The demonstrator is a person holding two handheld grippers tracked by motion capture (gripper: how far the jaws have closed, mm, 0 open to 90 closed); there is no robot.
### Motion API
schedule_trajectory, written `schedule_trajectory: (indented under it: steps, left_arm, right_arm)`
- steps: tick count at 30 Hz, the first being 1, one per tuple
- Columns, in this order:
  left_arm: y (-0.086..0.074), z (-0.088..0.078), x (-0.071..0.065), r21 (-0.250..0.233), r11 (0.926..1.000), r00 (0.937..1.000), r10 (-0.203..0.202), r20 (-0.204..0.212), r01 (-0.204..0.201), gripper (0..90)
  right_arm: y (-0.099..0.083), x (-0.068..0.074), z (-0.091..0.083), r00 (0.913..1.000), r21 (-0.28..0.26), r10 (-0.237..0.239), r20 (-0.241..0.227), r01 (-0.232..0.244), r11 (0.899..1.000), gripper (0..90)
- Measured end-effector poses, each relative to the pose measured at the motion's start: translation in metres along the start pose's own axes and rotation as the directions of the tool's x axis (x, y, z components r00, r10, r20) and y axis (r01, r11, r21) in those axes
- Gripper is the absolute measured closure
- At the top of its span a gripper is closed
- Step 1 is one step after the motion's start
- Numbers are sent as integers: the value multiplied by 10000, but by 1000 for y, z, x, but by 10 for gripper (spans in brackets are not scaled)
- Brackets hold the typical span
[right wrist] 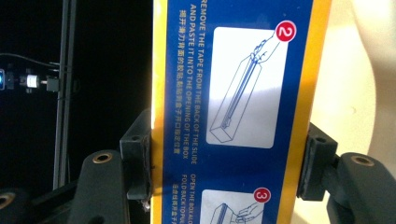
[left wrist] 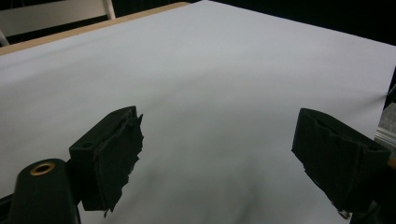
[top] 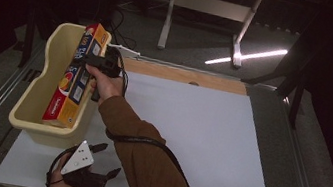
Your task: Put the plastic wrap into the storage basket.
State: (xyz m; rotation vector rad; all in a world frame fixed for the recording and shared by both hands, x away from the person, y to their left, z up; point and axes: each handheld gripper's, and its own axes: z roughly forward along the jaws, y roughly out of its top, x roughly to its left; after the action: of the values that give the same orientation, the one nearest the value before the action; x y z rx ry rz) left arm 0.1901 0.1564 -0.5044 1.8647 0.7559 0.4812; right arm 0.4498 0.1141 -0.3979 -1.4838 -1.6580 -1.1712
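A long yellow-and-blue box with printed instruction pictures slants over the cream plastic bin. Its low end sits inside the bin near the front wall, and its high end sticks up past the far rim. My right gripper is shut on the box partway along its length. In the right gripper view the box sits between the two pads of my right gripper, which press on its long edges. My left gripper stands open over the white sheet by the table's near edge. Nothing lies between the jaws of my left gripper.
The bin stands at the left edge of the white sheet that covers the table. A wooden strip runs along the far side. Metal rails flank the table, and a desk frame stands on the floor beyond.
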Motion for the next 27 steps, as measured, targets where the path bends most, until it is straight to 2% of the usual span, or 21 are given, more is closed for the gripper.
schedule_trajectory:
  steps: [4, 10, 12, 17, 21, 24, 27]
  left_arm:
    - [0, 0, 0, -22, 10000, 10000, -8, -8, 8, 154]
    - [0, -1, 1, -24, 10000, 10000, -10, -19, 9, 154]
    - [0, -1, 1, -20, 10000, 10000, -5, -25, 5, 154]
    - [-1, -2, 1, -37, 10000, 10000, -46, -69, 46, 154]
    - [-1, -2, 1, -17, 10000, 10000, -45, -83, 45, 154]
    - [-1, -2, 0, 23, 10000, 10000, 1, -70, -1, 154]
    - [-1, -2, 0, 47, 10000, 10000, 0, -78, 0, 154]
  right_arm:
    - [0, -2, 2, 10000, -7, 86, 6, -86, 10000, 371]
    - [0, -2, 4, 9996, 43, -21, 290, 20, 10000, 362]
    - [0, 0, 4, 9981, 80, -42, 612, 37, 10000, 360]
    - [0, -4, 7, 9971, 124, 52, 760, -61, 9999, 350]
    - [-1, -3, 7, 9918, 296, 0, 1278, -39, 9996, 335]
    - [1, -1, 1, 9983, 197, -44, 581, 32, 9998, 399]
    - [1, 4, -3, 9970, 462, -259, 729, 225, 9987, 430]
